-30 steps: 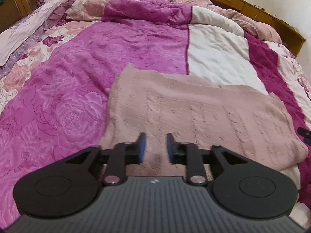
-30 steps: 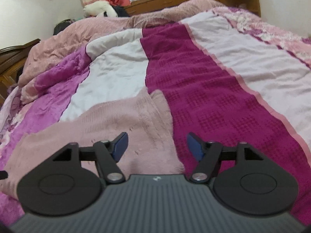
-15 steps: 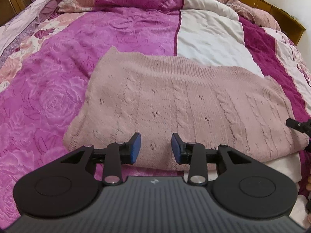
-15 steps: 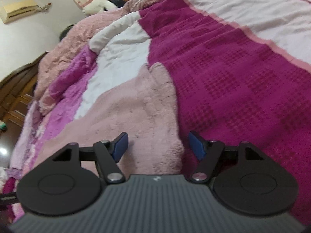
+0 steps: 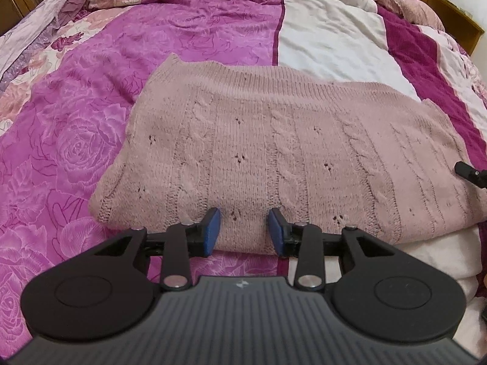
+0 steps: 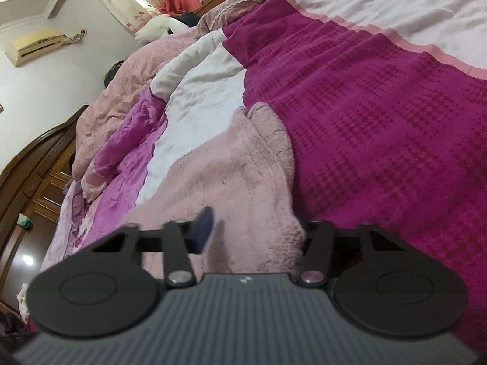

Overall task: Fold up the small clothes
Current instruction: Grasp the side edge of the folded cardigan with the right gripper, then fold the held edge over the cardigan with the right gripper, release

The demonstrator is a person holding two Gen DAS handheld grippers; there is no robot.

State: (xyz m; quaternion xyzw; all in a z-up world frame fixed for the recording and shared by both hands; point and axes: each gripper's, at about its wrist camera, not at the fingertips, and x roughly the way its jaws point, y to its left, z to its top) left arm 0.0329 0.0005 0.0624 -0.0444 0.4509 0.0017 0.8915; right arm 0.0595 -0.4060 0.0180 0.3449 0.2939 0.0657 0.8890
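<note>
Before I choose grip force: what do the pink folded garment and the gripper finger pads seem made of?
The pink folded garment looks like soft, matte cable-knit yarn: visible stitches, twisted ribs, eyelet holes. The left gripper has blue finger pads that look smooth, possibly rubber or plastic.

The left gripper [image 5: 243, 231], nearly closed over the sweater [image 5: 289, 158] a second earlier, is now opened wider and drawn back to its near edge. The right gripper [image 6: 255, 231] is lowered, the sweater's corner now covering one fingertip.
</note>
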